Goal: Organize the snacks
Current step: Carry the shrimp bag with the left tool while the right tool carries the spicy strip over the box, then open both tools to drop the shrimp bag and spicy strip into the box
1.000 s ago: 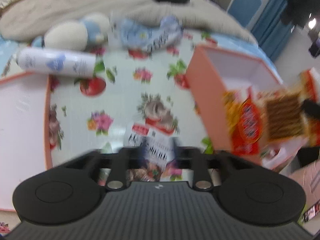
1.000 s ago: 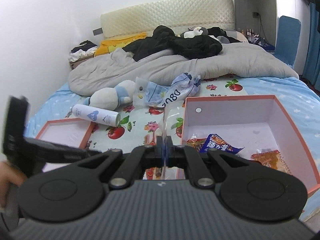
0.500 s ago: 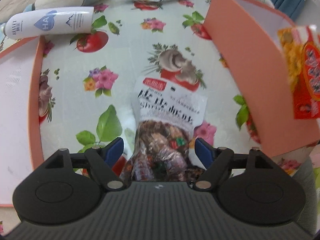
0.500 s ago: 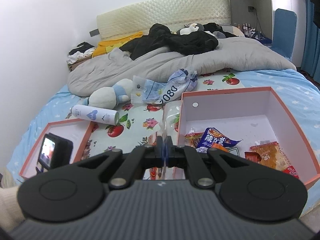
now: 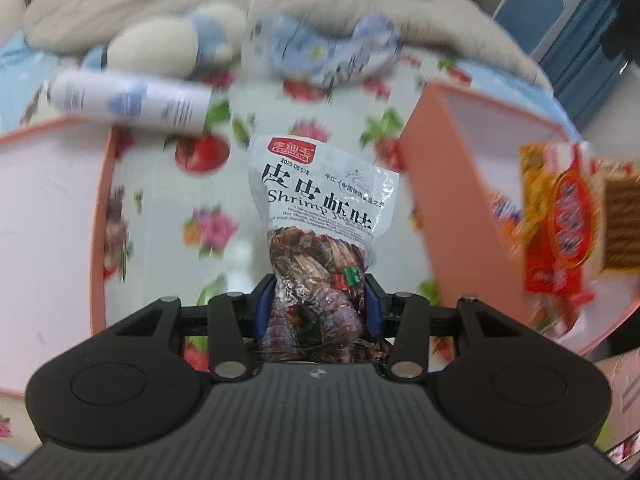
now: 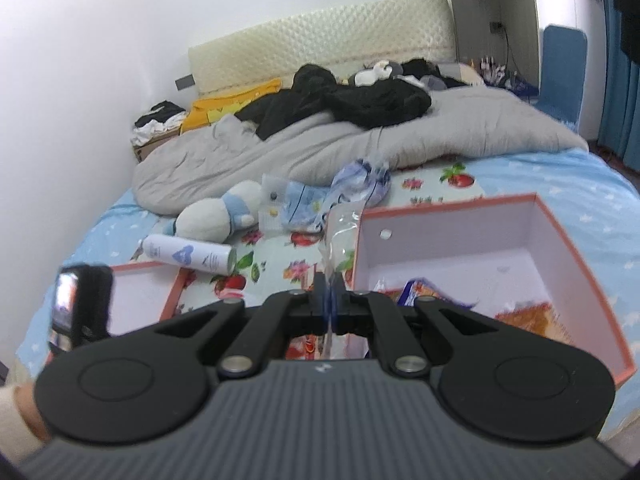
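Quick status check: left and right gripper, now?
Left gripper: closing on the shrimp snack bag.
Right gripper: shut on clear plastic wrapper.

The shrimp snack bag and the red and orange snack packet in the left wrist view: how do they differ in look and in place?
The shrimp snack bag is silver-white with black lettering and a clear window on dark shrimp; the red and orange snack packet is brightly coloured and blurred. The shrimp snack bag sits between the closing jaws of the left gripper, over the flowered cloth; the packet is at the right edge, beside the pink box. Both are sealed snack packs.
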Demonstrator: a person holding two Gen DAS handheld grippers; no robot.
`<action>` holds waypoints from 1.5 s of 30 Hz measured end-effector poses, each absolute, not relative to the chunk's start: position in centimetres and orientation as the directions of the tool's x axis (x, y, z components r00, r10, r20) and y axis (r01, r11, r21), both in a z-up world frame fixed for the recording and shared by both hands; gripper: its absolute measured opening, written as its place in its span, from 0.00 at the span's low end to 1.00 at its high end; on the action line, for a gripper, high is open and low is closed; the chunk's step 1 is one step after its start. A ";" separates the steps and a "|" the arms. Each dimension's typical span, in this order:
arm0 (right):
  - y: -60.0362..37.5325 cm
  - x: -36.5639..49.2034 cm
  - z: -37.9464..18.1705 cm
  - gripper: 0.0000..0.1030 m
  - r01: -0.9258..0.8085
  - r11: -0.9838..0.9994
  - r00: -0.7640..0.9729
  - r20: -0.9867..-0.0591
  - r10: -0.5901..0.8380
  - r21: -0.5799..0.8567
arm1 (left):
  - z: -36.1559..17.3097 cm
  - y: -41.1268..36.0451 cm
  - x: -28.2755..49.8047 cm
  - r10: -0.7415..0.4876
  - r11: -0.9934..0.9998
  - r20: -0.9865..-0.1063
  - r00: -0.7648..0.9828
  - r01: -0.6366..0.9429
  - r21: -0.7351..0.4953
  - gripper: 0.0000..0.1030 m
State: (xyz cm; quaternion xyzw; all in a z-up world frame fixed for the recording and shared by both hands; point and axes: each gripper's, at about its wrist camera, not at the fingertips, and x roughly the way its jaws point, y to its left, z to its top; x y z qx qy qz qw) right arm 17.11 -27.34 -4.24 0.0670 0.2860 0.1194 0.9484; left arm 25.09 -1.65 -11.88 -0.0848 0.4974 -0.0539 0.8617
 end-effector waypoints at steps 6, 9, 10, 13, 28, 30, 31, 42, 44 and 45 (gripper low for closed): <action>-29.7 18.3 -2.3 0.04 -0.156 0.972 0.843 -0.490 0.223 0.175 | -6.5 -4.5 27.7 -0.246 0.961 -0.797 0.552 0.034 -0.273 0.49; -31.7 19.1 -2.0 0.04 -0.124 0.976 0.853 -0.484 0.196 0.178 | -4.8 -6.7 29.1 -0.274 0.951 -0.775 0.570 0.040 -0.307 0.49; -32.3 19.4 -2.0 0.04 -0.115 0.976 0.854 -0.484 0.191 0.183 | -4.4 -7.6 29.6 -0.282 0.949 -0.768 0.575 0.048 -0.313 0.49; -34.1 20.3 -2.6 0.05 -0.088 0.978 0.851 -0.496 0.172 0.189 | -3.4 -11.1 30.6 -0.299 0.947 -0.757 0.580 0.084 -0.310 0.49; -41.5 21.7 -11.5 0.08 0.080 0.979 0.781 -0.622 0.055 0.187 | -10.1 -22.7 32.3 -0.322 0.946 -0.819 0.475 0.207 -0.251 0.49; -41.8 21.8 -12.4 0.08 0.085 0.975 0.770 -0.635 0.066 0.204 | -11.1 -22.9 32.3 -0.314 0.947 -0.822 0.475 0.219 -0.235 0.52; -41.8 21.8 -12.8 0.11 0.086 0.975 0.764 -0.642 0.067 0.205 | -11.3 -23.1 32.2 -0.312 0.947 -0.819 0.481 0.230 -0.226 0.61; -41.4 19.5 -9.8 0.49 0.052 0.984 0.805 -0.590 0.061 0.172 | -4.5 -21.6 28.5 -0.326 0.939 -0.736 0.594 0.292 -0.180 0.81; -41.4 18.7 -8.0 0.49 0.046 0.985 0.826 -0.561 0.058 0.169 | -2.2 -21.0 27.3 -0.332 0.937 -0.707 0.625 0.304 -0.171 0.81; -41.3 18.2 -7.1 0.49 0.042 0.985 0.835 -0.547 0.057 0.167 | -1.1 -20.6 26.6 -0.333 0.937 -0.695 0.638 0.304 -0.170 0.81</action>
